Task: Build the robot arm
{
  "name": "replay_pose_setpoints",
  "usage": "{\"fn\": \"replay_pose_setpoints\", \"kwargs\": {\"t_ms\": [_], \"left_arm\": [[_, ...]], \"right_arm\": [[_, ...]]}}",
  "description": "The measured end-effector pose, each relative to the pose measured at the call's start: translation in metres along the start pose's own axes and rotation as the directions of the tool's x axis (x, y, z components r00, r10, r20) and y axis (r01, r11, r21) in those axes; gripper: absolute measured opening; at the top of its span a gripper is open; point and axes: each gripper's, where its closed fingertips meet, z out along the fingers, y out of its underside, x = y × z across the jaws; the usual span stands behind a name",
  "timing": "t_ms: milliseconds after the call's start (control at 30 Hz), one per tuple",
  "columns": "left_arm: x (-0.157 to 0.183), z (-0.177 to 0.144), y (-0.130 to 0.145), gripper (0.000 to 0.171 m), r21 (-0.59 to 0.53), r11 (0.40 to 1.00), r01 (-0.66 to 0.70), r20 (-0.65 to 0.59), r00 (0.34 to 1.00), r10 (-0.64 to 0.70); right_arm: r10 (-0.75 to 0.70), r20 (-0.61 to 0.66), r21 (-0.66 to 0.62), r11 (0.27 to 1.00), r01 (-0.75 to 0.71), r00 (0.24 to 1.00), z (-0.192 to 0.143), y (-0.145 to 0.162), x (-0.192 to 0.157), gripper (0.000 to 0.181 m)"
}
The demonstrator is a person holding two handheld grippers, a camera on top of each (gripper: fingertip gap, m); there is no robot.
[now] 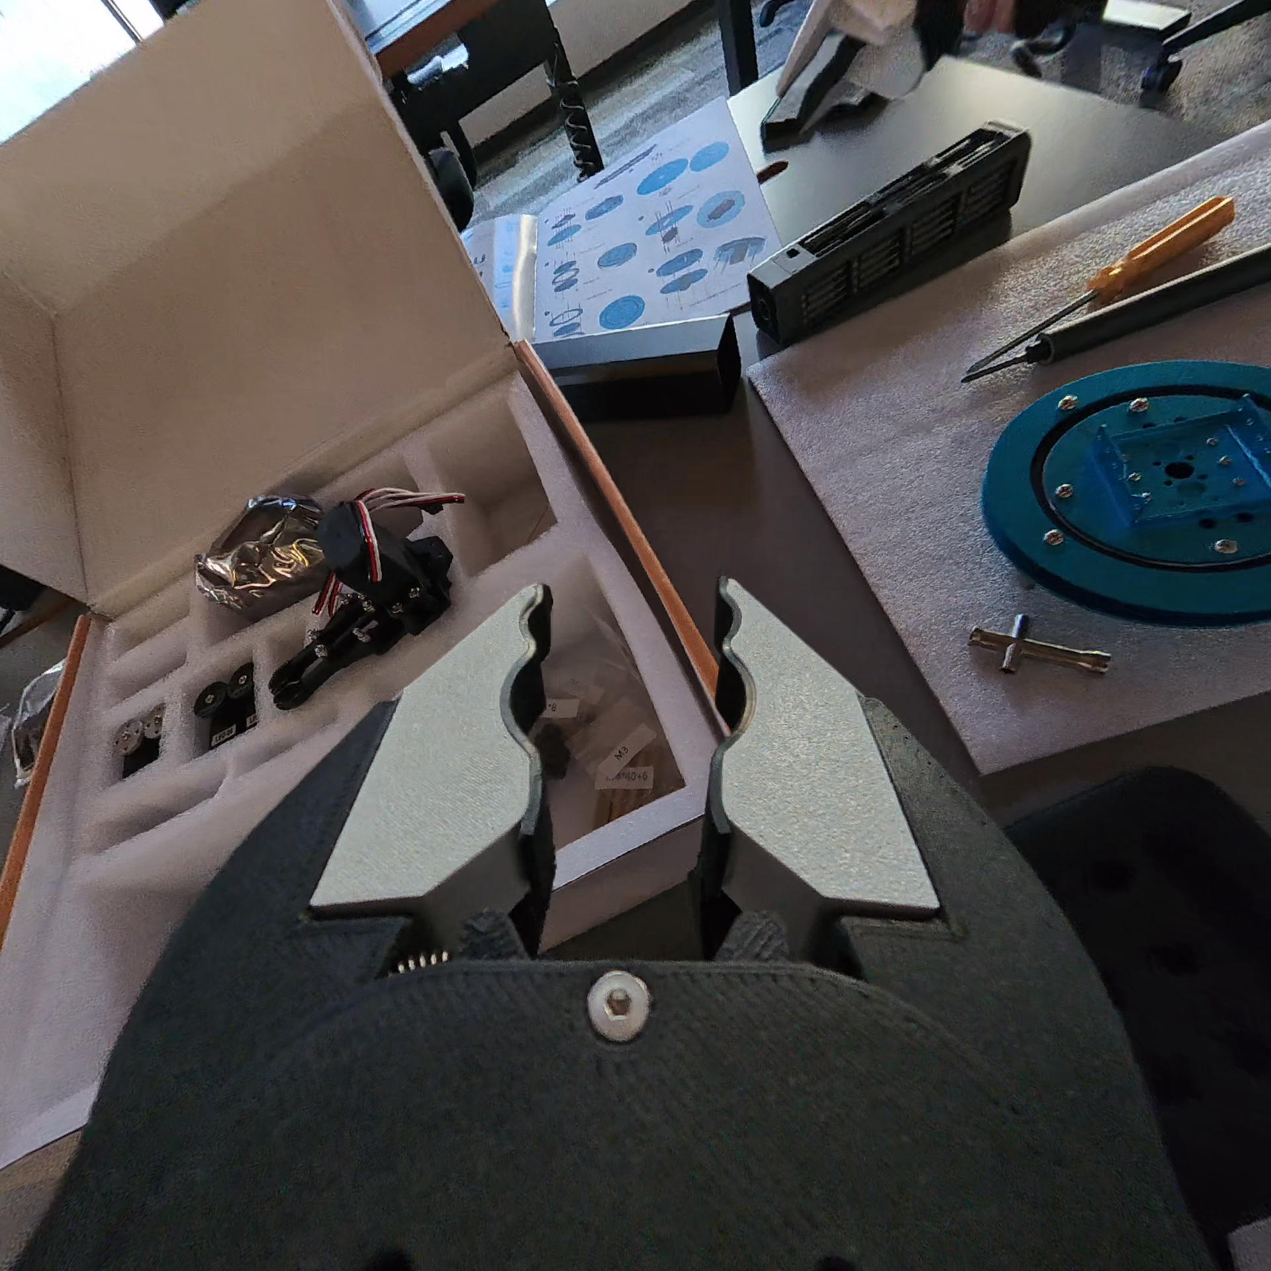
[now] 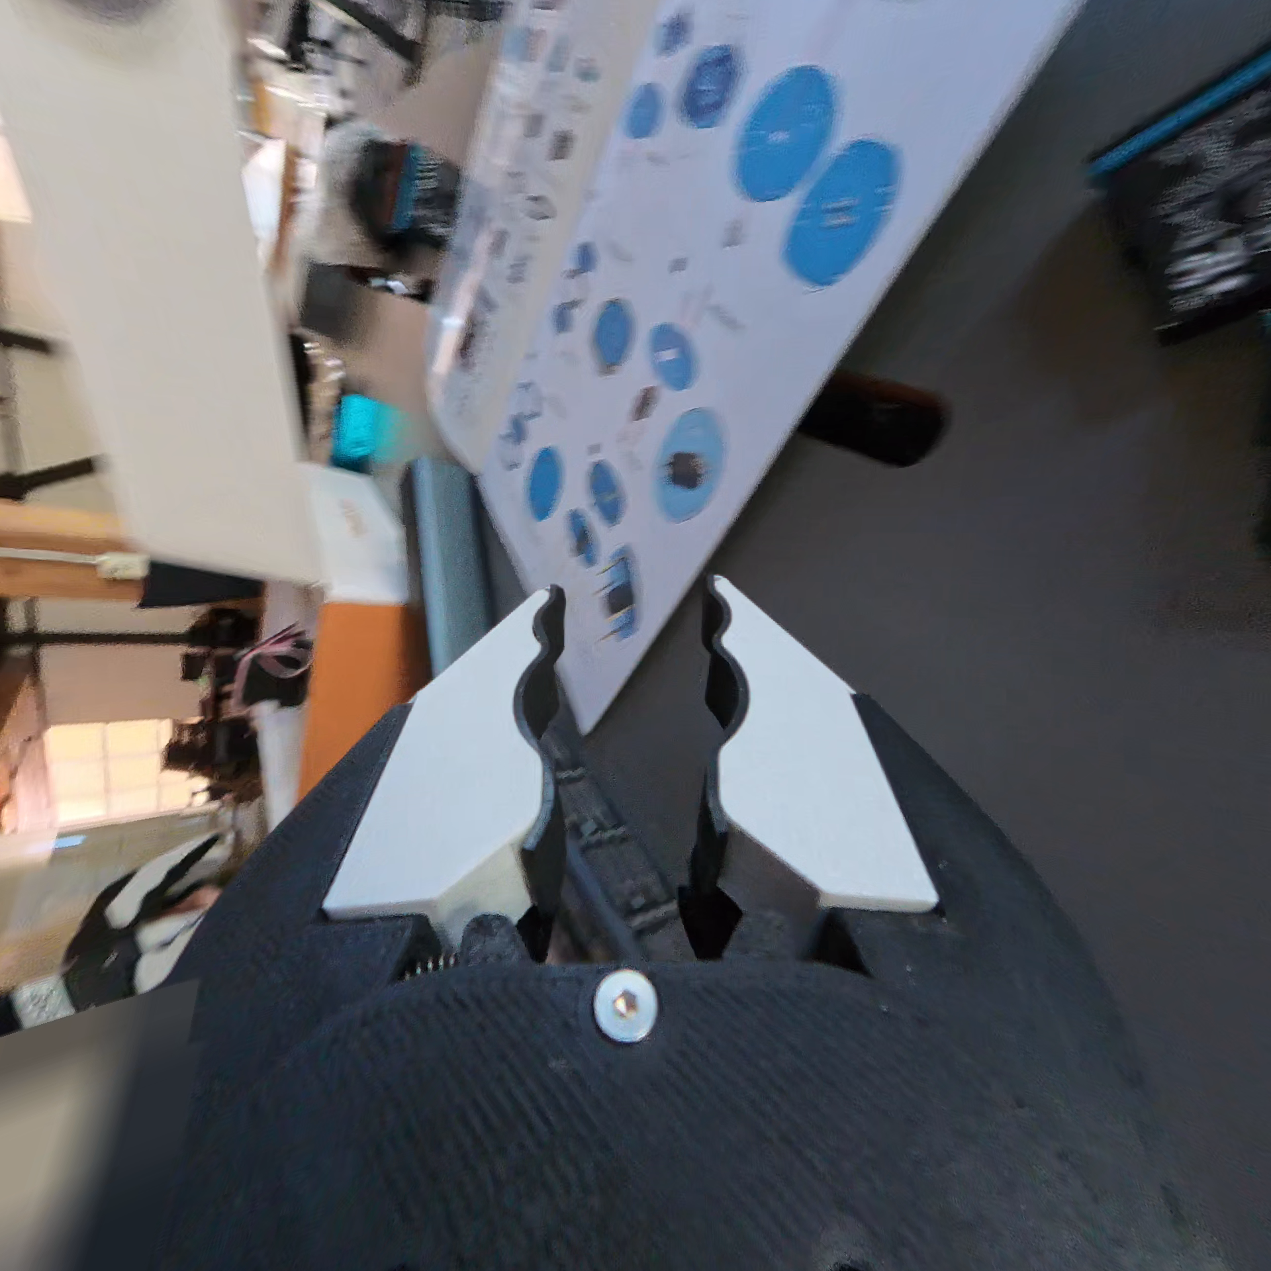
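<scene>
Left tongs [image 1: 633, 591] hang released over the open kit box [image 1: 612, 523] — nothing gripped. Right tongs [image 2: 633, 591], also released, hover above the instruction sheet [image 2: 688, 289] — blurred.

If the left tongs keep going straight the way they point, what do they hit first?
Probably the open box's near corner compartment, onto the clear bags of small parts seen between the open left tongs. Depth is uncertain.

Matt foam [image 1: 82, 887] lines the cardboard box [image 1: 206, 289]; crinkled foil bag [image 1: 258, 557] shines; blue metal disc [image 1: 1018, 523] looks satin; the wrench [image 1: 1038, 657] is bright metal; desk [image 2: 963, 688] is matt.
</scene>
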Motion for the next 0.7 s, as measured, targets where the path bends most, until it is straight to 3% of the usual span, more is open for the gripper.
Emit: {"fn": "replay_pose_setpoints", "kwargs": {"t_ms": [100,333,400,433,600,700], "left_arm": [[-0.009,0.001,0.007,0.046,-0.041,0.999,-0.011,0.019,1.000,0.012],[-0.018,0.015,0.004,0.045,-0.058,0.997,-0.056,0.011,0.998,0.057],[-0.016,0.019,0.002,0.045,-0.055,0.996,-0.067,0.002,0.998,0.067],[-0.014,0.021,0.000,0.045,-0.053,0.996,-0.071,-0.003,0.997,0.071],[-0.005,0.028,0.002,0.043,-0.071,0.993,-0.099,-0.024,0.995,0.097],[0.000,0.032,0.004,0.043,-0.094,0.988,-0.124,-0.037,0.992,0.121]], "right_arm": [[0.059,-0.063,0.033,0.998,-0.057,0.996,0.014,-0.015,0.030,0.041],[0.200,0.140,0.039,0.977,-0.207,0.970,0.037,-0.024,0.027,0.028],[0.206,0.189,0.011,0.977,-0.212,0.960,0.041,-0.020,0.021,0.004],[0.208,0.222,-0.002,0.977,-0.213,0.953,0.041,-0.019,0.017,0.001],[0.175,0.234,0.002,0.984,-0.180,0.956,0.019,-0.030,0.024,0.001],[0.112,0.150,-0.052,0.993,-0.105,0.982,0.000,-0.031,0.037,0.001]]}}
